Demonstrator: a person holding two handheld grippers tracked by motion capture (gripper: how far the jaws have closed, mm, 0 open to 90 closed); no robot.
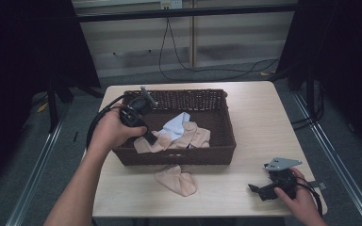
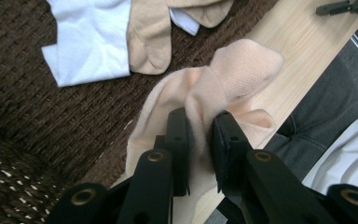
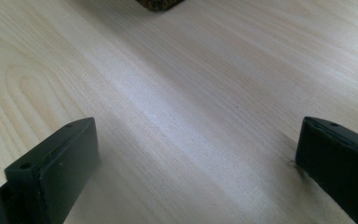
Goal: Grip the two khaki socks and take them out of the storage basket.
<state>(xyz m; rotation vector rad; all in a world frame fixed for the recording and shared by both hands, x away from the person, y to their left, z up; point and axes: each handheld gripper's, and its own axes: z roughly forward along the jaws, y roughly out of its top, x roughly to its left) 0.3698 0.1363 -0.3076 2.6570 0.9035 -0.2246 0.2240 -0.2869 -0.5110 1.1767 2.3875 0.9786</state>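
- Pale wood table (image 1: 259, 127) on a grey floor, dark curtains either side, cables trailing along the back wall.
- High view: brown wicker basket (image 1: 217, 123) sits left of centre, its left wall close to the table's left edge.
- Left gripper (image 1: 147, 136) reaches in over the basket's near-left corner; its jaws are clamped on a peach sock (image 2: 223, 79).
- Left gripper view makes that grip plain: fabric bunched between the two black jaws, the sock hanging over the basket's front rim with the table below.
- That same view shows a white cloth (image 2: 91, 39) and a second peach sock (image 2: 151, 35) lying on the basket floor.
- High view adds another peach sock (image 1: 176, 179) flat on the table, just in front of the basket.
- Right gripper (image 1: 257, 189) rests near the table's front-right corner, well apart from the basket.
- Right gripper view: jaws spread wide, bare wood between them, a basket corner (image 3: 158, 4) at the top.
- Open tabletop lies right of the basket and behind it.
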